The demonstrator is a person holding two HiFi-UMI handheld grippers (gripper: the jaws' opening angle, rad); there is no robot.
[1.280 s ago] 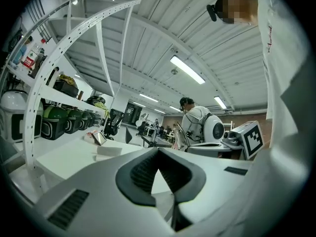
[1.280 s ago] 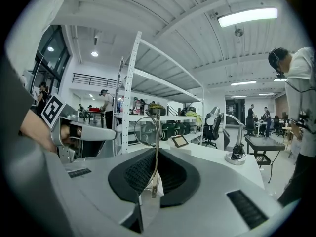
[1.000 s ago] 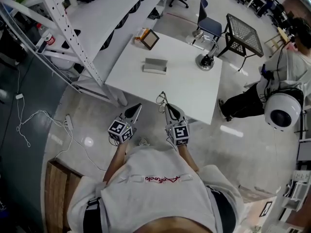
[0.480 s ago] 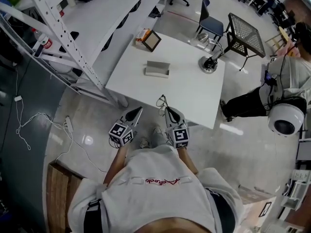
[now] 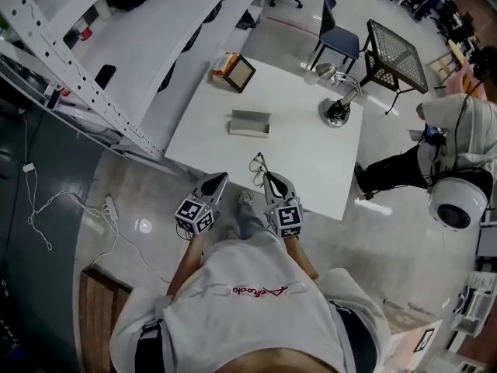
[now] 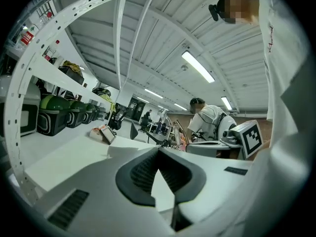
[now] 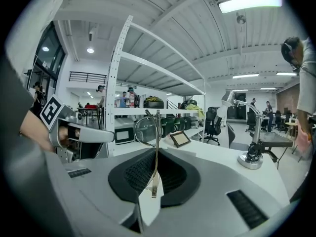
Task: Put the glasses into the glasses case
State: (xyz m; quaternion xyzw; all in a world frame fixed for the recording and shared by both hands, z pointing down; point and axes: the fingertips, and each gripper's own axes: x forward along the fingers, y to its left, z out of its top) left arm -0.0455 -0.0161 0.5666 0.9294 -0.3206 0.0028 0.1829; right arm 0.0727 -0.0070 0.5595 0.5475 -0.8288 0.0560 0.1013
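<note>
Our right gripper is clamped on the glasses over the near edge of the table. The glasses case sits mid-table, well apart. Our left gripper is closed with nothing in it.

The glasses case seems open but is too small to tell; the right edge crops a bystander.

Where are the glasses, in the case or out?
Out: the glasses are pinched in the right hand-held gripper, apart from the case.
</note>
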